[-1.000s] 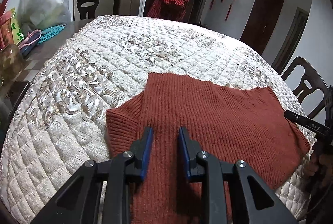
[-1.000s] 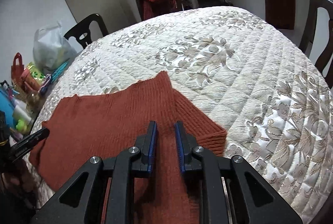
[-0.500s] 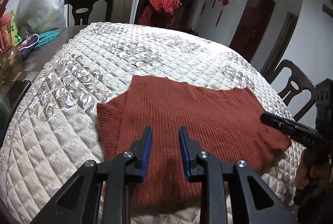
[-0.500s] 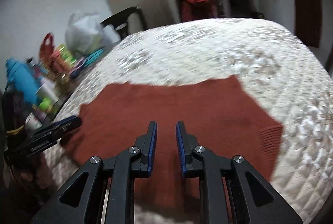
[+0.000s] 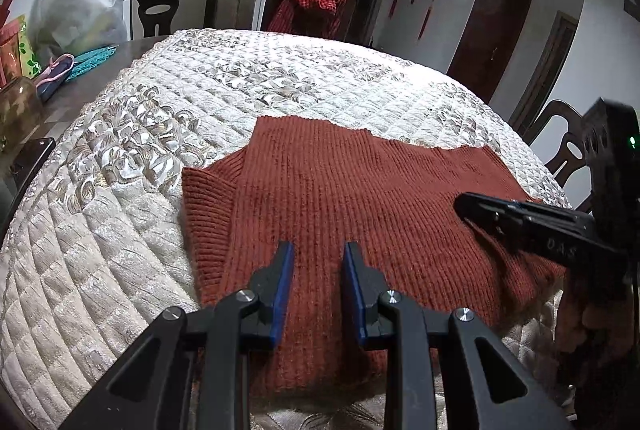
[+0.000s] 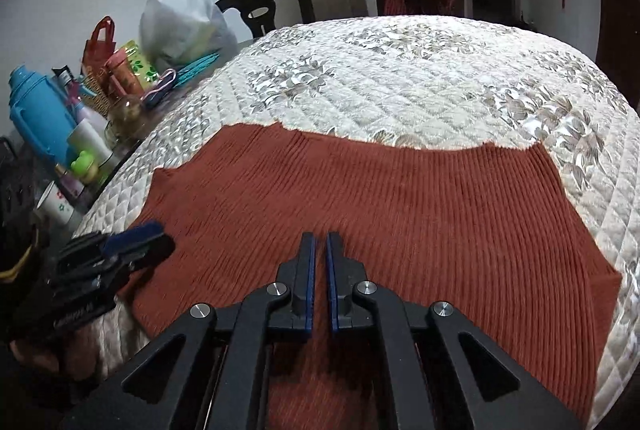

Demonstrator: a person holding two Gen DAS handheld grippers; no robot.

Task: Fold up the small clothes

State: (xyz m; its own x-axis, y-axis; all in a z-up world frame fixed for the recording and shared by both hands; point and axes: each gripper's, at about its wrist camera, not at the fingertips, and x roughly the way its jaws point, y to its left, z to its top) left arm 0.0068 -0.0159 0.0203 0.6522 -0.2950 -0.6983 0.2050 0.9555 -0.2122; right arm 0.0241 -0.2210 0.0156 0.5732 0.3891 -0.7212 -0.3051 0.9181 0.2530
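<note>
The rust knit garment (image 5: 360, 202) lies flat on the quilted tabletop (image 5: 120, 230), long axis running between both tools: left tool (image 5: 316, 270) slightly spread over its sleeve side, right tool (image 6: 320, 262) just pressed together, pinching nothing.

Left black two-finger gripper with blue pads (image 5: 316, 250): jaws parted with a clear gap, nothing between the pads, pointing forward and down. Seen from the right wrist view it sits at lower left (image 6: 154, 236), a hand (image 6: 52, 354) wrapped round its handle below. Right black two-finger gripper with blue pads (image 6: 321, 242): jaws have just closed to a thin slit, nothing caught between them, tilted down. In the left view it enters from the right edge (image 5: 464, 204), fingers (image 5: 576, 322) gripping its handle.
</note>
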